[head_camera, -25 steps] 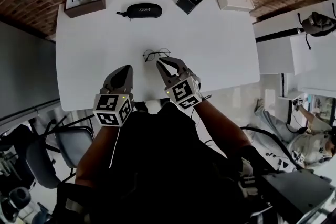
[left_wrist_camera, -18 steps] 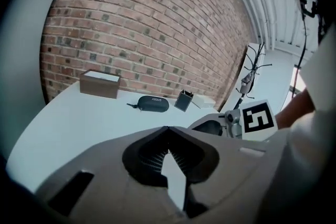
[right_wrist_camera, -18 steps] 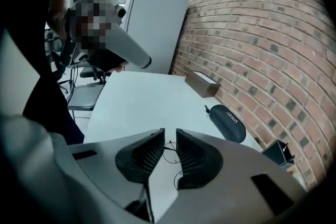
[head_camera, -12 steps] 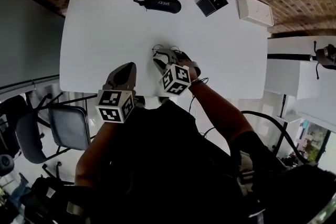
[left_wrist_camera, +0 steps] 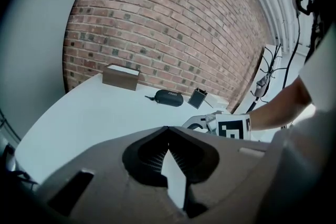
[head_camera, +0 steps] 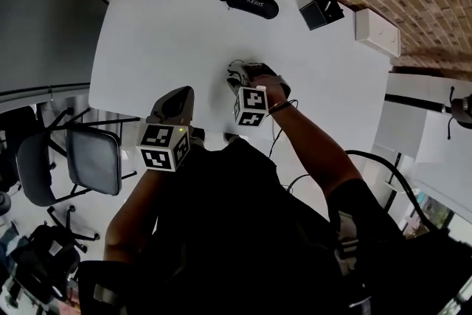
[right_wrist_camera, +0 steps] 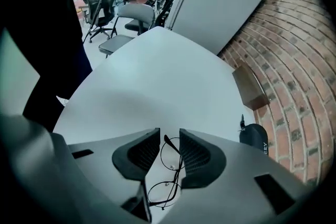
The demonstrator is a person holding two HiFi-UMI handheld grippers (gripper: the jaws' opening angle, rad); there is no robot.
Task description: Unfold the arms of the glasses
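The glasses are thin dark wire with two round lenses, and they lie flat on the smooth white tabletop. Their long axis runs along the slot between the fingers of the right gripper, with one lens out near the fingertips and the other back toward the camera. A slim arm looks folded across the lenses, its curved end pointing out past the tips. The fingers are grey moulded plastic with ribbed pads. They stand apart, one on each side of the frame. The far lens sits just beside one pad, though contact is hard to judge. From the head view the gripper covers most of the glasses. The left gripper has its ribbed fingers closed tip to tip on nothing, at the tabletop's near edge
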